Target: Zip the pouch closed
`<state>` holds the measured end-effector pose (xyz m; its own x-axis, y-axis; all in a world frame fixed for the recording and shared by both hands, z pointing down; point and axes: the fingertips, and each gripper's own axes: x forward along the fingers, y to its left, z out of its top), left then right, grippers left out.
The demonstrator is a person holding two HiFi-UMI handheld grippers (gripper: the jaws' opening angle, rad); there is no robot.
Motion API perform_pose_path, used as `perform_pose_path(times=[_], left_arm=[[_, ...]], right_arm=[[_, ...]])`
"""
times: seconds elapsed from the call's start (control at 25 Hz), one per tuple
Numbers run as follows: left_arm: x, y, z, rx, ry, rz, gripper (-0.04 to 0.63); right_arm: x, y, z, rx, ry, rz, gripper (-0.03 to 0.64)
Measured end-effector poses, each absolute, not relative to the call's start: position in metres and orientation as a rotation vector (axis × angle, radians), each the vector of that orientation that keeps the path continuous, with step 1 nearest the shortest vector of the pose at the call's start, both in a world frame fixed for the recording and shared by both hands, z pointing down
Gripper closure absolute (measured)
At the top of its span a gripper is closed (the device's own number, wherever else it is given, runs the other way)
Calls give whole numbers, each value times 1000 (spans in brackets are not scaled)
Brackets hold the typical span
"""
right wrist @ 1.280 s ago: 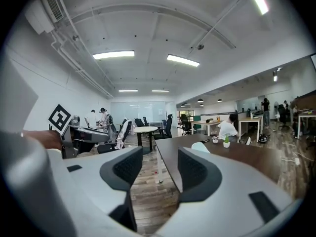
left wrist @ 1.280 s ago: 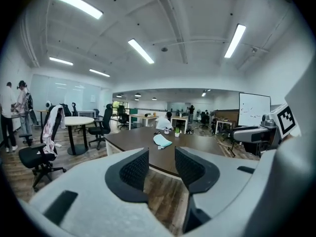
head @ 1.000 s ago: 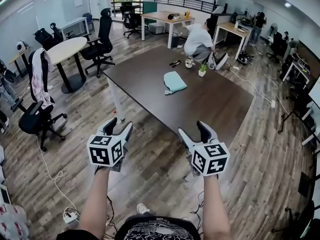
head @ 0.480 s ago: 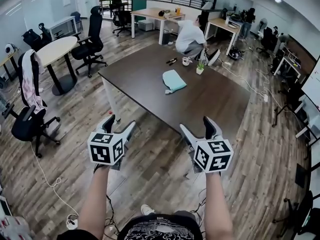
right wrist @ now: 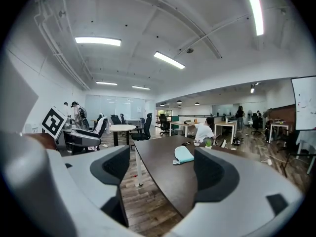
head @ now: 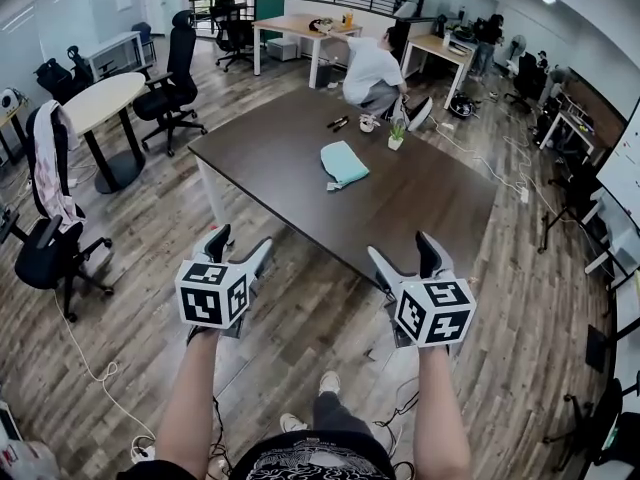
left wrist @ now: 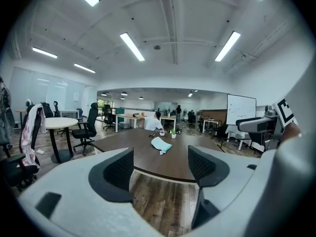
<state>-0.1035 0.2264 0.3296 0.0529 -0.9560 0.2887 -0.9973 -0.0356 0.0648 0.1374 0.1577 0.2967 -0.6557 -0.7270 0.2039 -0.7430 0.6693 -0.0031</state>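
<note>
A light teal pouch (head: 345, 163) lies flat on the dark brown table (head: 290, 148), towards its far middle. It also shows as a small shape in the left gripper view (left wrist: 161, 144) and the right gripper view (right wrist: 183, 154). Both grippers hang over the wooden floor, short of the table's near edge and well away from the pouch. My left gripper (head: 240, 243) (left wrist: 160, 163) is open and holds nothing. My right gripper (head: 403, 250) (right wrist: 164, 167) is open and empty too. The jaws of both have just been opening.
A small potted plant (head: 397, 138) and small dark items (head: 338, 123) sit at the table's far edge, where a person (head: 372, 66) crouches. Black office chairs (head: 172, 78) and a round table (head: 98, 103) stand to the left. Cables (head: 95, 373) trail over the floor.
Both pairs of jaws have spread wider. The grippers and the view have moved towards the table, so it sits nearer, and a foot has stepped into view below.
</note>
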Motion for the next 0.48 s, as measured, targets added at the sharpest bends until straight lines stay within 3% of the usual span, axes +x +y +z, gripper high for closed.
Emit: perform_pose_path(times=[0.48], left_arm=[[-115,169,341,2099,-1982,304,279]], right_arm=[[130,100,318,1254,-2706,177,229]])
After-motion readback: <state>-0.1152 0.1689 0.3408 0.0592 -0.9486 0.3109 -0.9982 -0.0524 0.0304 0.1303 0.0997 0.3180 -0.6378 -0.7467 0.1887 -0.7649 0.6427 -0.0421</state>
